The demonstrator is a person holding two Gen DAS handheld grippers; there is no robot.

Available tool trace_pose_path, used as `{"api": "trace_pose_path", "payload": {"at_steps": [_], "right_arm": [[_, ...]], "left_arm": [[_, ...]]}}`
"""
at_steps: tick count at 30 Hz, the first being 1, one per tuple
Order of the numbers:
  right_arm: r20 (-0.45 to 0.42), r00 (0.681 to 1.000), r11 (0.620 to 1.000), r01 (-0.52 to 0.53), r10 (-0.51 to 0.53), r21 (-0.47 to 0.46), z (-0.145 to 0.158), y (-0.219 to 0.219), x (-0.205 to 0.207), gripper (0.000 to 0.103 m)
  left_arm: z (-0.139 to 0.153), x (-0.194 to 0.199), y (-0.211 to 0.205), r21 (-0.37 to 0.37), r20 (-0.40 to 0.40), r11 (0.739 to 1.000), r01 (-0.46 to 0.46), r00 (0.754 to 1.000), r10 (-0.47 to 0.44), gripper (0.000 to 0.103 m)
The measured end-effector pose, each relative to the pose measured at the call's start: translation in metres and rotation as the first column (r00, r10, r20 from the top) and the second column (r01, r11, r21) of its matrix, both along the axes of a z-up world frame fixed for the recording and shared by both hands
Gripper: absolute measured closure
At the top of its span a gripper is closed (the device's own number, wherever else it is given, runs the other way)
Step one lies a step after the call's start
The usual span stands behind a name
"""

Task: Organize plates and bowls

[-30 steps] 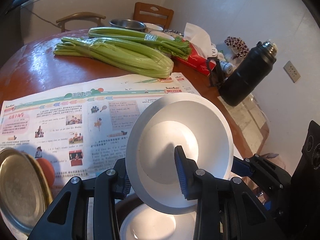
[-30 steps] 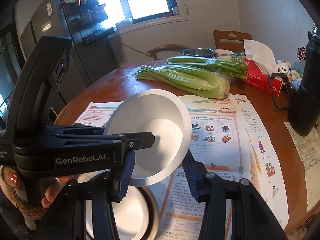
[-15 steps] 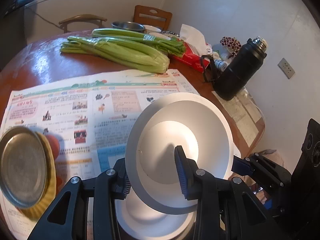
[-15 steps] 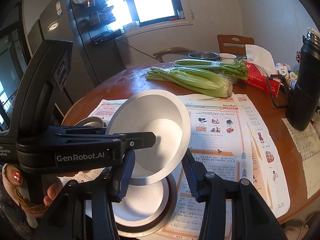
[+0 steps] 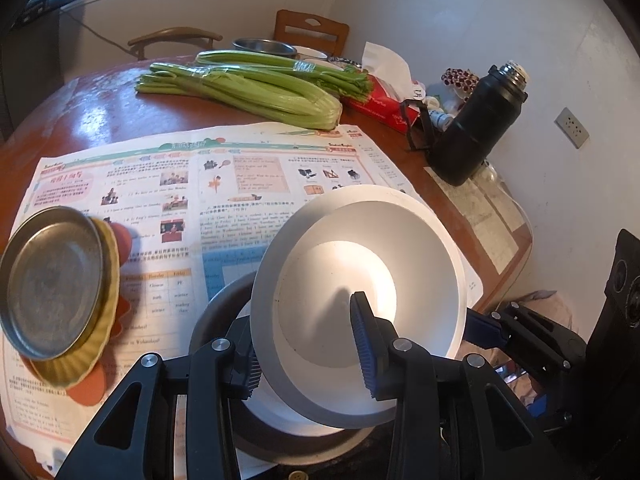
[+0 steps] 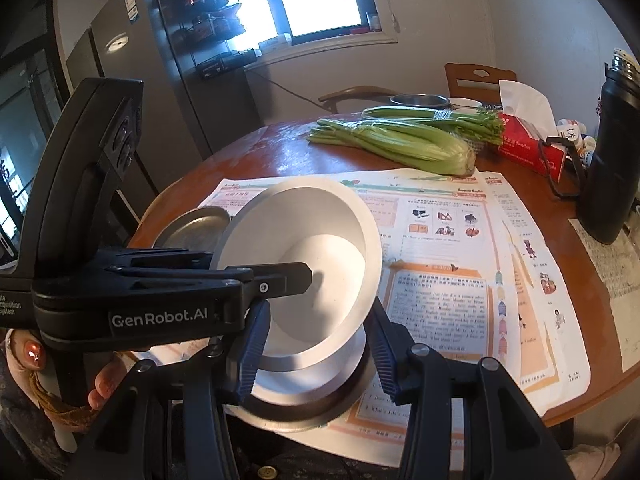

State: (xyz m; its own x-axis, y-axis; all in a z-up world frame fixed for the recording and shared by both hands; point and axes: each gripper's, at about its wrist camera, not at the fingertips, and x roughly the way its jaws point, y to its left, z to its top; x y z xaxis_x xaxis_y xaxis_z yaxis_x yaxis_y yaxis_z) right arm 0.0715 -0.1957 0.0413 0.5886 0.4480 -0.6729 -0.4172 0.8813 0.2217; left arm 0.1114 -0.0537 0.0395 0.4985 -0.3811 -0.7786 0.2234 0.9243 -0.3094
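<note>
The white bowl (image 5: 360,292), pinched by both grippers' fingers as the left gripper (image 5: 308,354) is opening, is likely to be lowered onto the plate (image 6: 304,396) beneath.

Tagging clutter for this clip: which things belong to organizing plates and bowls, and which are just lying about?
Belongs to the job:
white bowl, held
white dish under it
metal plate
yellow plate beneath the metal plate

Lying about:
celery
newspaper
black flask
red tissue box
</note>
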Motion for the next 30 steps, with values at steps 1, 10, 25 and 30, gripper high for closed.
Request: {"api": "trace_pose_path", "payload": {"at_steps": [1,10,25,30], "right_arm": [[-0.004,1.0,1.0,-0.002,0.002,0.002,-0.001,0.001,-0.002,0.054],[0.0,1.0,1.0,-0.024,0.024,-0.015,-0.004,0.007,-0.016,0.054],[-0.038,0.998,0.999,-0.047,0.048,0.004,-0.014,0.005,-0.016,0.054],[-0.059,0.997,0.999,-0.049,0.049,0.003,-0.021,0.007,-0.013,0.054]], "left_arm": [[0.0,-0.002,0.0,0.002,0.0,1.0,-0.002,1.0,0.002,0.064],[-0.005,-0.018,0.005,0.007,-0.006,1.0,-0.021,1.0,0.021,0.064],[-0.016,-0.022,0.006,0.025,-0.017,0.999,-0.029,0.999,0.029,0.062],[-0.024,-0.017,0.006,0.035,-0.038,0.999,-0.035,0.999,0.037,0.061]]}}
